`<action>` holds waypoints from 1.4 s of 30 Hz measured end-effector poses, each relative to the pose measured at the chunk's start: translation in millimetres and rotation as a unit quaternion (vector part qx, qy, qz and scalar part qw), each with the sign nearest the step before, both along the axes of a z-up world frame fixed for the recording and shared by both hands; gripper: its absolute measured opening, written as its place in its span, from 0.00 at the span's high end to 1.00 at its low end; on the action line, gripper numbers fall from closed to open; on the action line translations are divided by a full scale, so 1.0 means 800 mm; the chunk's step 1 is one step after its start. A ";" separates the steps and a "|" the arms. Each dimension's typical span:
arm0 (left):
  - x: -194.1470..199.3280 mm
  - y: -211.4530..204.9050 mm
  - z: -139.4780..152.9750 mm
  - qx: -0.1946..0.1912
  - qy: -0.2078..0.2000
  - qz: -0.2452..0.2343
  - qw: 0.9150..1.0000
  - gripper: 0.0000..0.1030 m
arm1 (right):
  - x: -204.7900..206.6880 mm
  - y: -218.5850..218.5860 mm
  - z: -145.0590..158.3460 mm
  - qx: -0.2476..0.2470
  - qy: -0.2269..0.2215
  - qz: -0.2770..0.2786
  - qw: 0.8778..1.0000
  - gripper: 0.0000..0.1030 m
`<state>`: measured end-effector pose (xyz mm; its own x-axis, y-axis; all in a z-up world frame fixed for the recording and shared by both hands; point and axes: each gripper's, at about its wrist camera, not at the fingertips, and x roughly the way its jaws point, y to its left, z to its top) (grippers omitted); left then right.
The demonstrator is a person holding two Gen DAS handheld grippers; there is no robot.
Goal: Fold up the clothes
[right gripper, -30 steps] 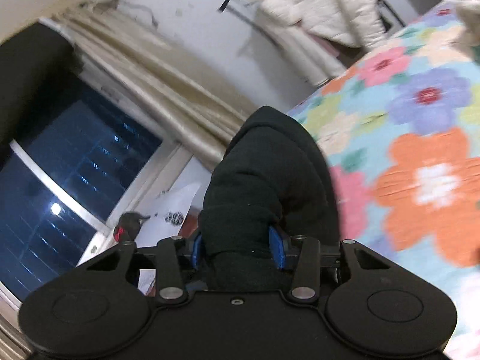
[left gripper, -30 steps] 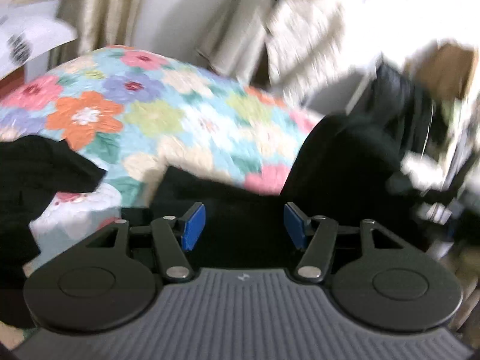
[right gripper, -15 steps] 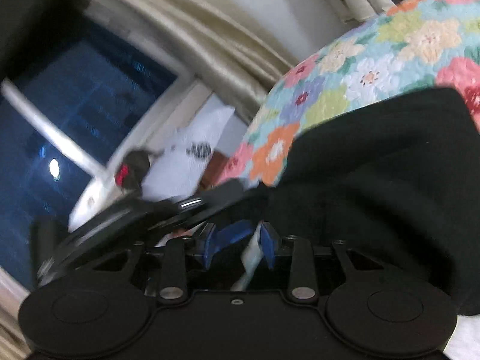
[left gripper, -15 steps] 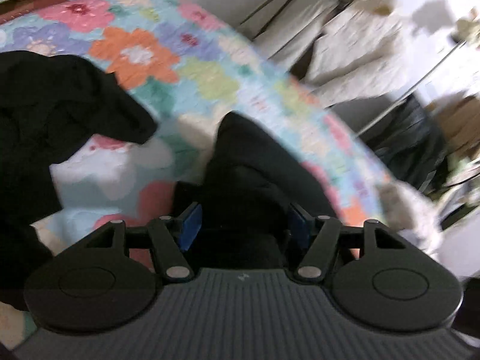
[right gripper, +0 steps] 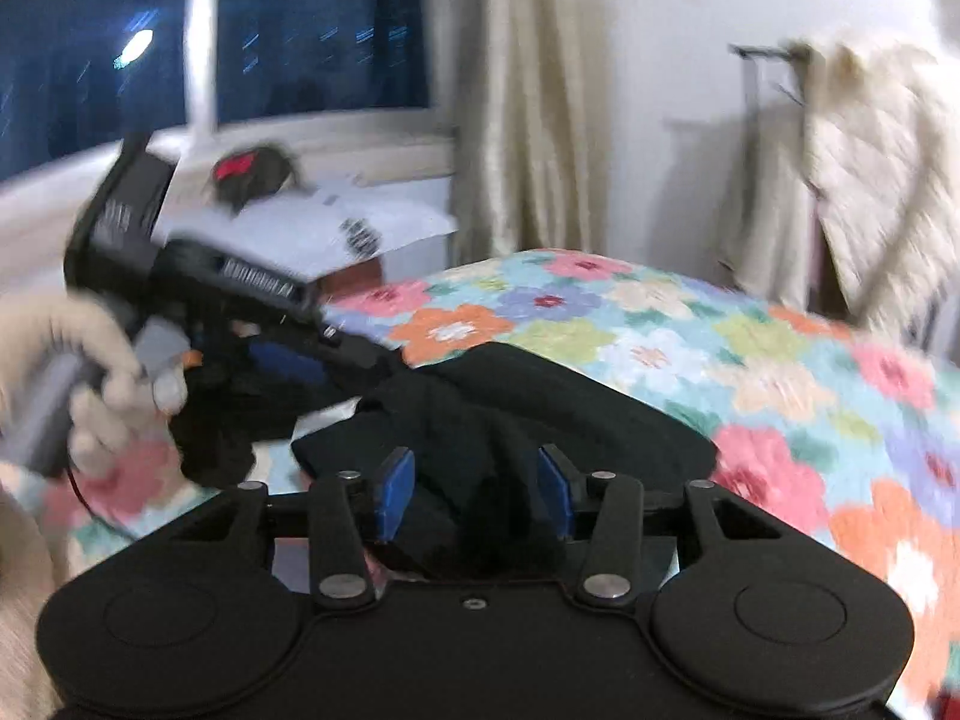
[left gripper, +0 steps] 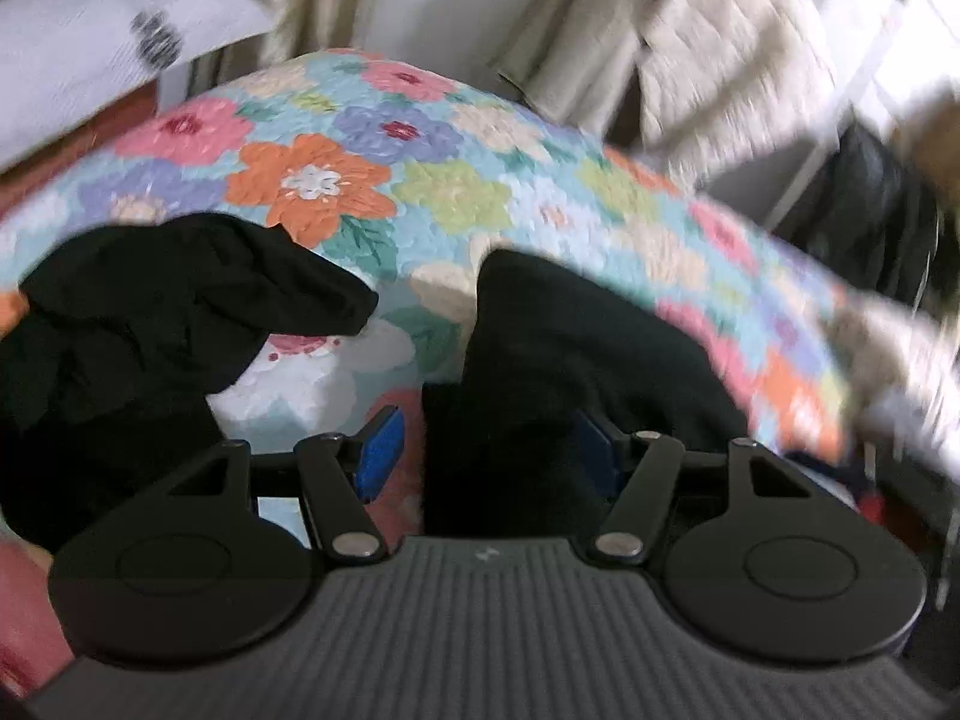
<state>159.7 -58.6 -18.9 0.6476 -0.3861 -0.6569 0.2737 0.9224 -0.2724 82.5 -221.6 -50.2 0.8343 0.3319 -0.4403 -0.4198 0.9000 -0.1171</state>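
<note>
A black garment [left gripper: 576,360] lies bunched on the flowered bedspread [left gripper: 372,180]. My left gripper [left gripper: 486,450] is open, and a fold of the black cloth lies between its blue pads, against the right one. A second black heap [left gripper: 150,324] lies to its left. In the right wrist view my right gripper [right gripper: 474,492] is open over the black garment [right gripper: 540,408], cloth lying loose between the pads. The left gripper [right gripper: 252,324], held by a gloved hand, shows at the left of that view.
White paper [right gripper: 360,228] lies on a table by the window and beige curtain [right gripper: 528,96]. A cream quilted coat [left gripper: 732,42] hangs behind the bed. Dark clutter [left gripper: 870,204] stands at the bed's right. The bedspread [right gripper: 720,348] extends to the right.
My right gripper has opened and let go of the black cloth, which now lies on the bed. My left gripper has opened wider, and both views have swung.
</note>
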 end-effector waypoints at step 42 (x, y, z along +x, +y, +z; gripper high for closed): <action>-0.006 -0.067 -0.023 0.083 -0.129 -0.024 0.988 0.80 | 0.232 -0.049 0.059 0.146 0.165 0.115 0.969 0.43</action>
